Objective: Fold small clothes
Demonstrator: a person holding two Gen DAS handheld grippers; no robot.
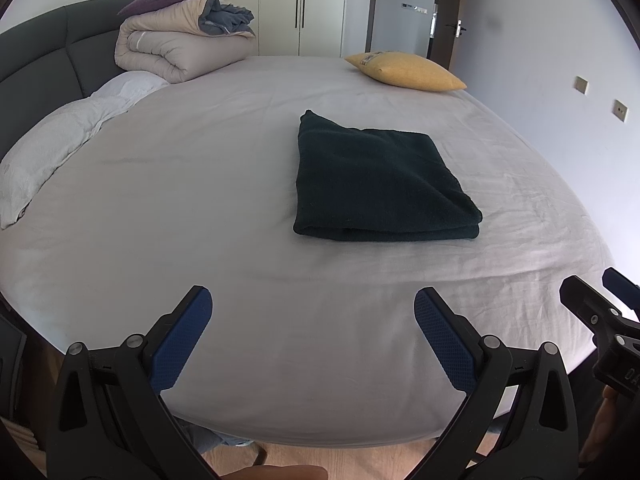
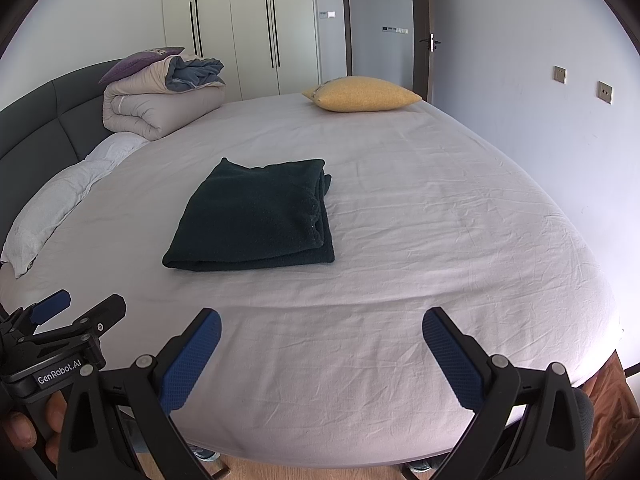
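Observation:
A dark green garment (image 1: 376, 184) lies folded into a neat rectangle on the bed's grey sheet (image 1: 200, 208); it also shows in the right wrist view (image 2: 256, 220). My left gripper (image 1: 314, 308) is open and empty, held near the bed's front edge, well short of the garment. My right gripper (image 2: 322, 326) is open and empty, also near the front edge. Each gripper shows at the side of the other's view: the right gripper (image 1: 600, 300) and the left gripper (image 2: 76, 308).
A rolled beige duvet (image 1: 176, 48) with a purple pillow sits at the back left by the dark headboard (image 1: 40, 52). A white pillow (image 1: 60, 136) lies on the left. A yellow pillow (image 1: 404, 70) lies at the back right. Wardrobes and a door stand behind.

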